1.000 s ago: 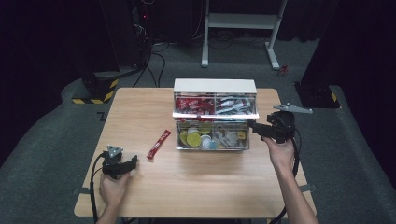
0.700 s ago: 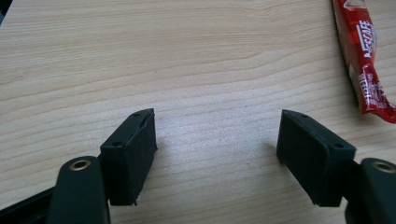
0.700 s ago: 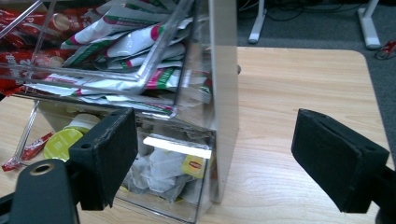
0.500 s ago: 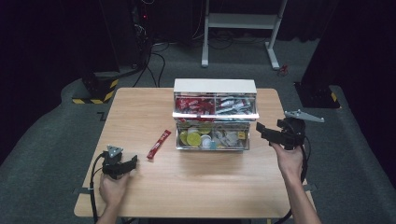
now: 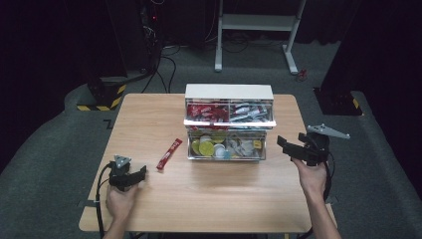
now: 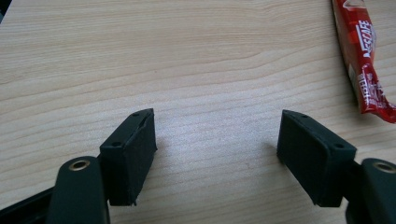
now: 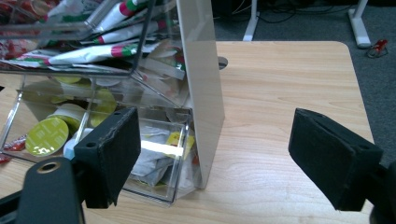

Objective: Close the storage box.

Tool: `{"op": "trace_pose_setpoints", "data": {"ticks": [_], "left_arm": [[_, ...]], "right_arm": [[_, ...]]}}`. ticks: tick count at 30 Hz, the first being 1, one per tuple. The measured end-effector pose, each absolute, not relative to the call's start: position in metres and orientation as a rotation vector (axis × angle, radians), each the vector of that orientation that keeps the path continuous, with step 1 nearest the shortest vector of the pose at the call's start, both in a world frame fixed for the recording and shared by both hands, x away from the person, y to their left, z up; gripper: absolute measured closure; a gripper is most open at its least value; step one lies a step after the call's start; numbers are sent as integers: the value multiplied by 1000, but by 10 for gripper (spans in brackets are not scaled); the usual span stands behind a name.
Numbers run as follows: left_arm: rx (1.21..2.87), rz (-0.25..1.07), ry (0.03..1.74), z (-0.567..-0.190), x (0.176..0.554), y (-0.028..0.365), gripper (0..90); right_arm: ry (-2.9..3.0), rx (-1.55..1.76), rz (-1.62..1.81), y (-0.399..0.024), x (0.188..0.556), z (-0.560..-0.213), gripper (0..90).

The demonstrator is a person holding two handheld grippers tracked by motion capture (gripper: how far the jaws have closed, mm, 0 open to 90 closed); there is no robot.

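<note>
Lying at one o'clock of the released left gripper [image 6: 217,140], the sachet [image 6: 364,60] is untouched. The right gripper [image 7: 212,154], empty, jaws just closing slightly yet apart, could be knocked into the organizer [image 7: 201,84] at ten o'clock, shifting it.

A light wooden table [image 5: 239,199] with rounded corners stands on a grey carpet floor [image 5: 50,149]. On the table, near the far middle, stands a clear drawer organiser [image 5: 229,124] with a white top. A red sachet [image 5: 169,153] lies flat just left of it.

Matt wood table [image 5: 149,119]; glossy sachet [image 5: 169,154] (foil-like); clear plastic organizer [image 5: 229,149].
</note>
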State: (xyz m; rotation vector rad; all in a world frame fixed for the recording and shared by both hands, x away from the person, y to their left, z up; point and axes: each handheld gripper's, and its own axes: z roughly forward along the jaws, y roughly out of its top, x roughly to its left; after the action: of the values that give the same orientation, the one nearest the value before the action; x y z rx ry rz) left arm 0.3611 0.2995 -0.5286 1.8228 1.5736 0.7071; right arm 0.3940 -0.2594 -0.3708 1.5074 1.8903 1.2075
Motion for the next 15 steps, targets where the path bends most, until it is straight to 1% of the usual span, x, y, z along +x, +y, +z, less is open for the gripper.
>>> {"op": "trace_pose_setpoints", "data": {"ticks": [15], "left_arm": [[1824,705,1573,-529,361,300,286]], "right_arm": [[1862,1507,1198,-268,382,-400,240]]}}
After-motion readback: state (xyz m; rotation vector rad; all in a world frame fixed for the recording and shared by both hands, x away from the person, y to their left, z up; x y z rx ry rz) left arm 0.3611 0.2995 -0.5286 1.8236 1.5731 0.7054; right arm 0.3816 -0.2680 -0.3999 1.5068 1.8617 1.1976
